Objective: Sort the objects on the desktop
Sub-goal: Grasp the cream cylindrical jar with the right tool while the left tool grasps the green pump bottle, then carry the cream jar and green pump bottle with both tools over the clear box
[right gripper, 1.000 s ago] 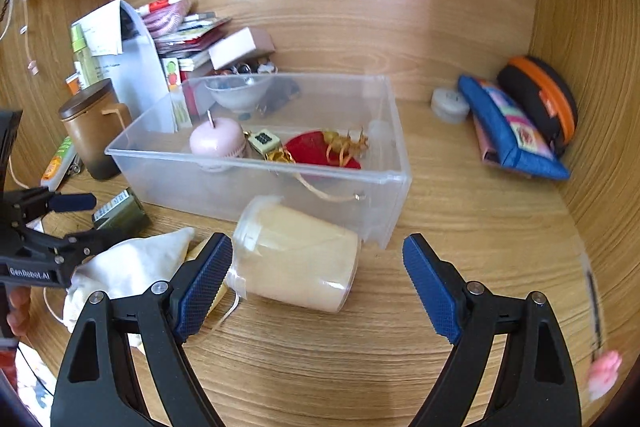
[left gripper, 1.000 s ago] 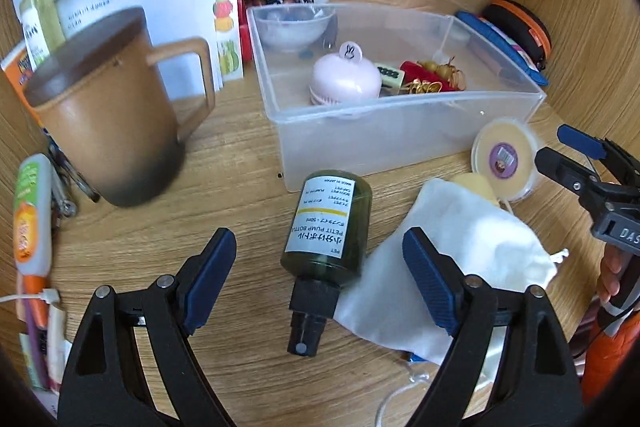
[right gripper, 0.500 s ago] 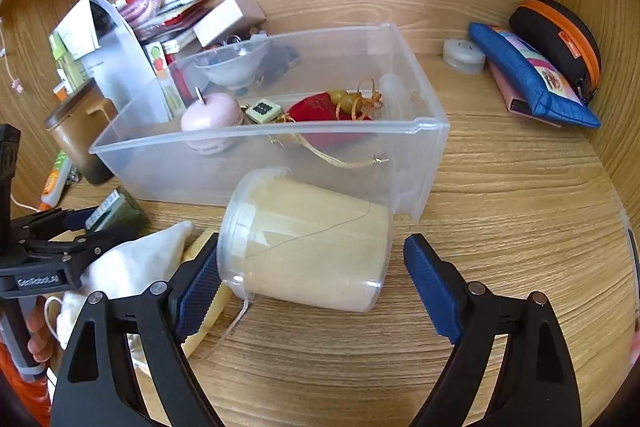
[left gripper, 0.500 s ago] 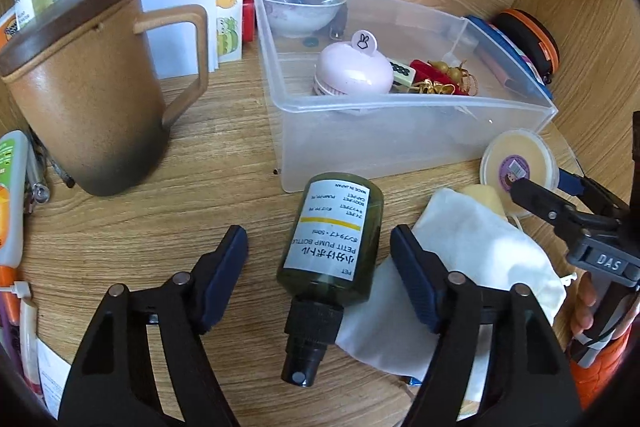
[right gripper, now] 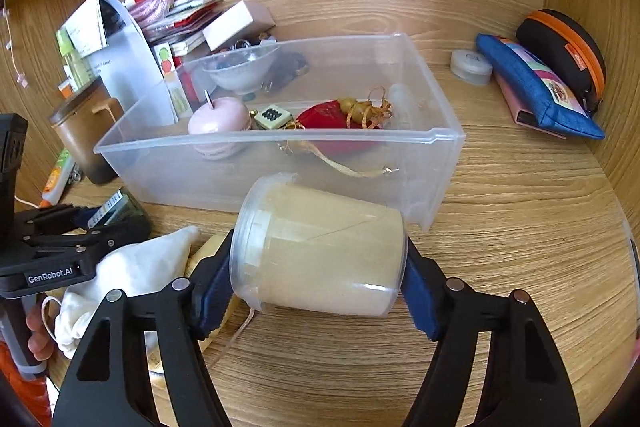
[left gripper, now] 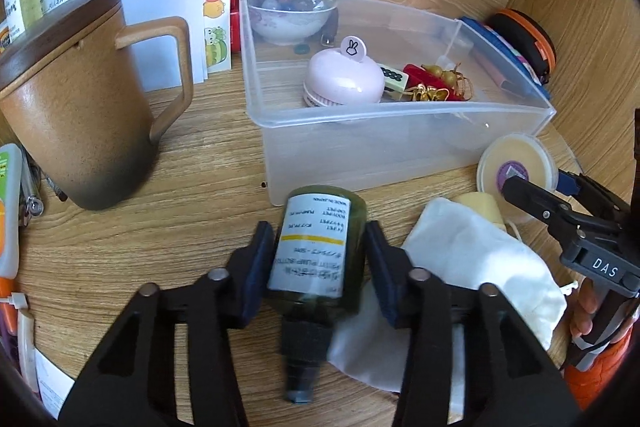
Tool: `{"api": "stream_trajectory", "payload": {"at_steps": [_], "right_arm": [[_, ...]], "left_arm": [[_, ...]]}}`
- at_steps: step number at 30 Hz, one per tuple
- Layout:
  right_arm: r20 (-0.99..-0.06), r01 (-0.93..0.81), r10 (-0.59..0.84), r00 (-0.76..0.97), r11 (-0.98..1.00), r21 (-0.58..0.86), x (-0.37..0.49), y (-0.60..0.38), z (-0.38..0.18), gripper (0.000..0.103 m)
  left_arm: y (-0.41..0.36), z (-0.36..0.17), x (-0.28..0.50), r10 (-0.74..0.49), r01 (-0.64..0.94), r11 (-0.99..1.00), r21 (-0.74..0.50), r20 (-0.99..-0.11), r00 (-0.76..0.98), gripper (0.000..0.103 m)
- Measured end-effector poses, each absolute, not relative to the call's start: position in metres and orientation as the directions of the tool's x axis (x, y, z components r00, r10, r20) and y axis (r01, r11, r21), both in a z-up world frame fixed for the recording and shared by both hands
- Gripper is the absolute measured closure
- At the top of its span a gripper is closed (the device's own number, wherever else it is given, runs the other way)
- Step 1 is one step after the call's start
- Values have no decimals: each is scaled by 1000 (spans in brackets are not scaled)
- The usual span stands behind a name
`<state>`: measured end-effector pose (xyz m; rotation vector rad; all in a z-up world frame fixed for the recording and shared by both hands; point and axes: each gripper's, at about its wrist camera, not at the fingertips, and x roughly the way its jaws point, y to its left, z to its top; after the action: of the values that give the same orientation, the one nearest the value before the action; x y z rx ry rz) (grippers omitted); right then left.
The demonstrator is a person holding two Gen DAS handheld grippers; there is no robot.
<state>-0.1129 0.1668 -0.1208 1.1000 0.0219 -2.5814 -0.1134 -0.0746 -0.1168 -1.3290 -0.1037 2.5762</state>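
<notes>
1. I judge the step in hand to be the pick-up of two loose things at once. My left tongs point(left gripper: 319, 269) are closed on the green bottle point(left gripper: 320, 247), and my right tongs point(right gripper: 318, 281) are closed on the clear jar point(right gripper: 320, 253).
2. The bottle lies on its side on the bench point(left gripper: 168, 227), pump end toward me and base toward the bin point(left gripper: 400, 143). The blue pads press its two flanks at the label.
3. The jar also lies on its side, just in front of the bin's near wall. My pads bear on its lid end and its base.
4. The next move, as I judge it, calls for a lift of both over the bin's rim and a release inside. There, a pink case point(left gripper: 344, 81), a red pouch point(right gripper: 340, 123) and a small bowl point(right gripper: 240, 69) already take up room.
5. A white bag point(left gripper: 472, 267) lies just beside the bottle, partly under my left tongs' right finger. It could snag on the lift.
6. A brown mug point(left gripper: 80, 115) stands well to the left, apart from both grips.
</notes>
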Motion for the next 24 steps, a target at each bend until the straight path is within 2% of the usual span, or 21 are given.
{"api": "stream_trajectory", "payload": {"at_steps": [3, 8, 12, 15, 24], "right_arm": [[-700, 307, -301, -647, -944, 122, -112, 168, -120, 35], [-691, 299, -323, -647, -941, 160, -109, 173, -116, 37], [-685, 311, -319, -655, -940, 142, -104, 174, -111, 37], [-674, 316, -318, -666, -940, 132, -100, 176, -107, 37], [-632, 316, -331, -701, -938, 140, -90, 188, -85, 37]], "left_arm": [[-78, -116, -114, 259, -174, -965, -194, -789, -558, 62], [-76, -115, -110, 216, -151, -976, -157, -788, -577, 62], [-75, -110, -106, 242, -168, -970, -177, -785, -570, 62], [-72, -104, -101, 208, -168, -977, -134, -784, -585, 62], [-71, -76, -83, 210, -182, -976, -120, -741, -638, 62]]}}
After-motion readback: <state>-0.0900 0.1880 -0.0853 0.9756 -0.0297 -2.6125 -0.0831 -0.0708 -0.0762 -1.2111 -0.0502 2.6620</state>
